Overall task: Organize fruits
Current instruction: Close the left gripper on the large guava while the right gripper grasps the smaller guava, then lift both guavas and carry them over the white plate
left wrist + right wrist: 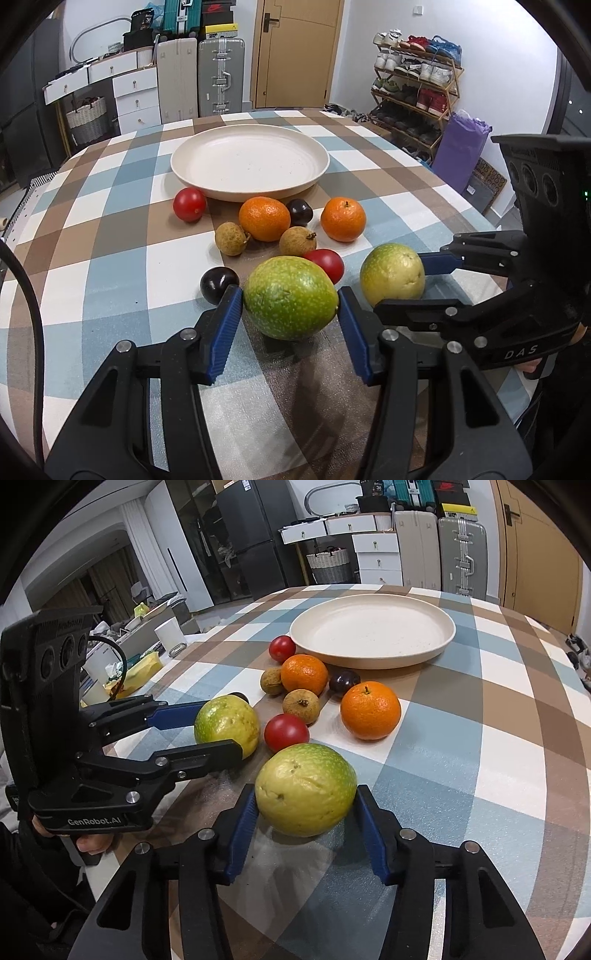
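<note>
My left gripper (pixel 290 301) is shut on a green speckled fruit (pixel 290 297) that rests on the checked tablecloth; the fruit also shows in the right wrist view (pixel 226 723). My right gripper (pixel 306 794) is shut on a yellow-green fruit (pixel 306 789), which also shows in the left wrist view (pixel 392 276). Beyond them lie two oranges (pixel 264 218) (pixel 343 219), two red tomatoes (pixel 189 204) (pixel 326 263), two brown longans (pixel 231 238) (pixel 297 241) and two dark plums (pixel 218 284) (pixel 299 212). An empty cream plate (pixel 249 182) stands behind the fruit.
The table's far edge lies just behind the plate. Past it stand white drawers (pixel 135 96), suitcases (pixel 221 77), a door and a shoe rack (pixel 417 85). A purple bag (pixel 460 147) leans at the right. Clutter sits left of the table in the right wrist view (pixel 140 664).
</note>
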`<state>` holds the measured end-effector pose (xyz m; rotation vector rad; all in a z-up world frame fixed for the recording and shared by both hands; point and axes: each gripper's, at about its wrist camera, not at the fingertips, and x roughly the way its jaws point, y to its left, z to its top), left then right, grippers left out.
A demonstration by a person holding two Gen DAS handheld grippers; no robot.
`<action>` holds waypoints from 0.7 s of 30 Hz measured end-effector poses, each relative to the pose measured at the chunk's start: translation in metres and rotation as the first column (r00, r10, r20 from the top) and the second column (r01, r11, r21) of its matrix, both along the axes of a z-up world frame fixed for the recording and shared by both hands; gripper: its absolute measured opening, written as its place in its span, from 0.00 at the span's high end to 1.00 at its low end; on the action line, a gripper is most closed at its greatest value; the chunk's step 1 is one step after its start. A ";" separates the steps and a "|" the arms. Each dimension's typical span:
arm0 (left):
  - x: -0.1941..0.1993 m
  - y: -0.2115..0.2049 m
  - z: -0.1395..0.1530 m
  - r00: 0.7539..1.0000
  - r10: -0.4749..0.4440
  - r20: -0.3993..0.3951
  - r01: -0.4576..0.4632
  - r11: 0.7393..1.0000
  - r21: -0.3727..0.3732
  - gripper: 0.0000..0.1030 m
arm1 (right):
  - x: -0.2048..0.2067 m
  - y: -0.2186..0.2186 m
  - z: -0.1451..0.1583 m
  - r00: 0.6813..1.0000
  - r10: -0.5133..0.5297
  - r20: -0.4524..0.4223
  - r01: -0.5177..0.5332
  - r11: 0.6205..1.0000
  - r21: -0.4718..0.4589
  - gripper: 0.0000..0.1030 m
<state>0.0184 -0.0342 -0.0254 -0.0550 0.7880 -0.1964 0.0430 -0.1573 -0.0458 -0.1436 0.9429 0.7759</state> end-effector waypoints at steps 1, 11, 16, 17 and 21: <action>0.000 0.001 0.000 1.000 0.001 0.001 -0.001 1.000 -0.001 0.52 | 0.000 0.000 0.001 1.000 -0.004 0.006 0.004 1.000 0.002 0.48; -0.009 0.011 0.014 0.998 0.037 0.055 -0.035 0.999 -0.037 0.52 | 0.002 -0.007 0.014 0.997 -0.040 0.059 0.037 0.998 0.046 0.48; -0.010 0.016 0.025 0.994 0.064 0.093 -0.060 0.997 -0.043 0.52 | 0.005 -0.010 0.021 0.995 -0.066 0.077 0.060 0.995 0.078 0.48; -0.010 0.017 0.028 0.993 0.068 0.099 -0.064 0.997 -0.047 0.52 | 0.007 -0.010 0.023 0.994 -0.070 0.082 0.063 0.994 0.085 0.48; -0.006 0.019 0.034 0.989 0.085 0.119 -0.080 0.996 -0.050 0.52 | 0.010 -0.011 0.032 0.992 -0.077 0.104 0.067 0.993 0.102 0.48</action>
